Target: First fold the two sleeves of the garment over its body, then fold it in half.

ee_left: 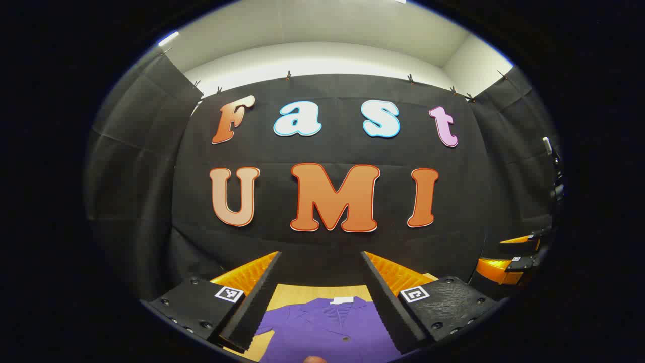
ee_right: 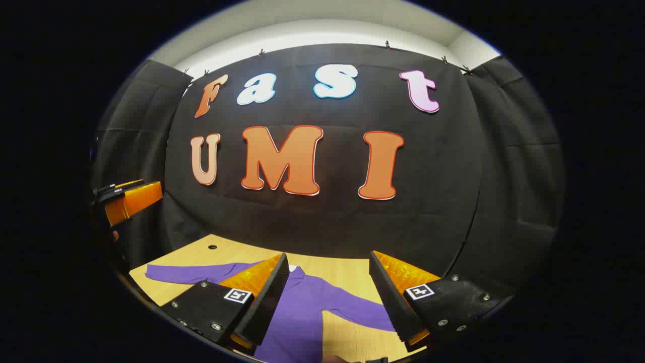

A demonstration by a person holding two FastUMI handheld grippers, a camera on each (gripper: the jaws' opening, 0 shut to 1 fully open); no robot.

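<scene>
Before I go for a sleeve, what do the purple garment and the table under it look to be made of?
The purple garment looks like a thin, matte woven cloth: it lies flat, with a collar and soft creases, though the weave is too small to tell. The table looks like light wood or a wood-look laminate with a smooth, low-sheen top and faint grain; which of the two I cannot tell.

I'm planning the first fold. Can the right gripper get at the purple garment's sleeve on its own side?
Probably yes. The right gripper is open above the purple long-sleeved garment, and its sleeve lies flat on the light wooden table with nothing on it.
</scene>
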